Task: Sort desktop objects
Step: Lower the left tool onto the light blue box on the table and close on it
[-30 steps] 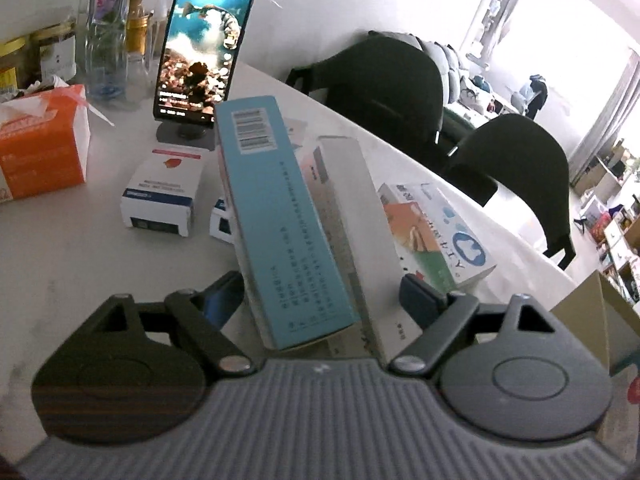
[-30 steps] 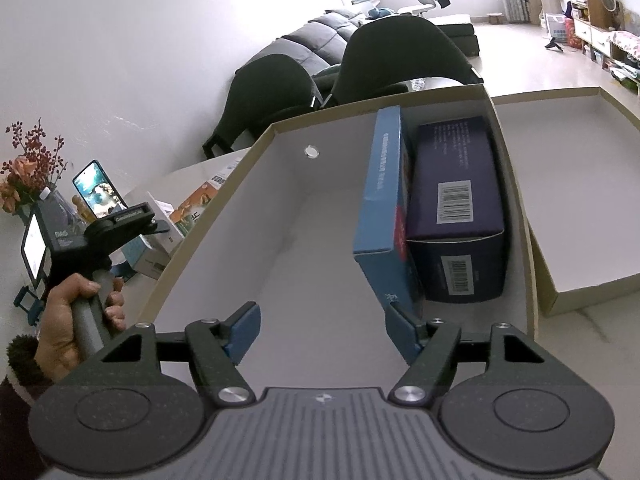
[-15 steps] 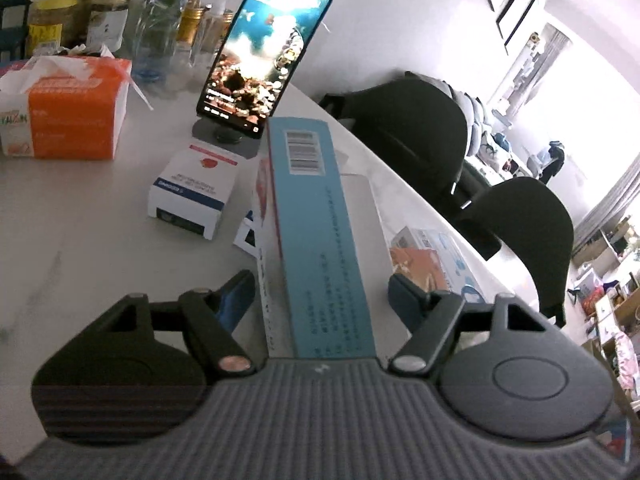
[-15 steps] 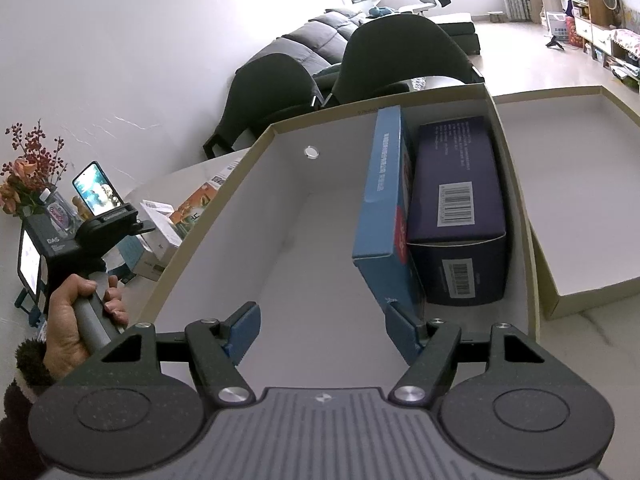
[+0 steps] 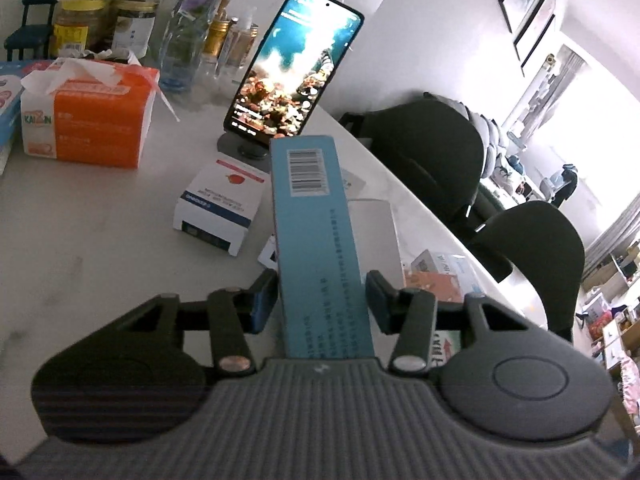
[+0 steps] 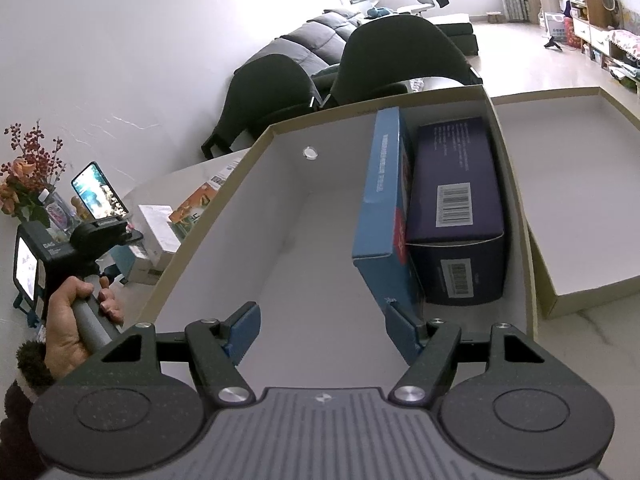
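A long light blue box (image 5: 316, 216) with a barcode near its far end runs straight out between the fingers of my left gripper (image 5: 322, 300). The jaws are closing and both pads touch the box's sides. It stands on edge over a white box (image 5: 378, 232) on the white table (image 5: 80, 260). My right gripper (image 6: 322, 330) hangs open over a big cardboard box (image 6: 208, 240), nothing between its fingers. Inside that box, at the right, a flat blue box (image 6: 382, 192) stands on edge against a dark purple box (image 6: 456, 184).
A phone on a stand (image 5: 292, 68), an orange tissue pack (image 5: 96, 120), a small white and blue box (image 5: 220, 204), a colourful box (image 5: 440, 280), jars and bottles (image 5: 188, 28) are on the table. The cardboard lid (image 6: 580, 184) lies right of the box. Dark chairs (image 5: 432, 160) stand behind.
The left jaws have narrowed from wide apart to the sides of the light blue box, and the view rolled so the box now lies straight between them. The right gripper has not moved.
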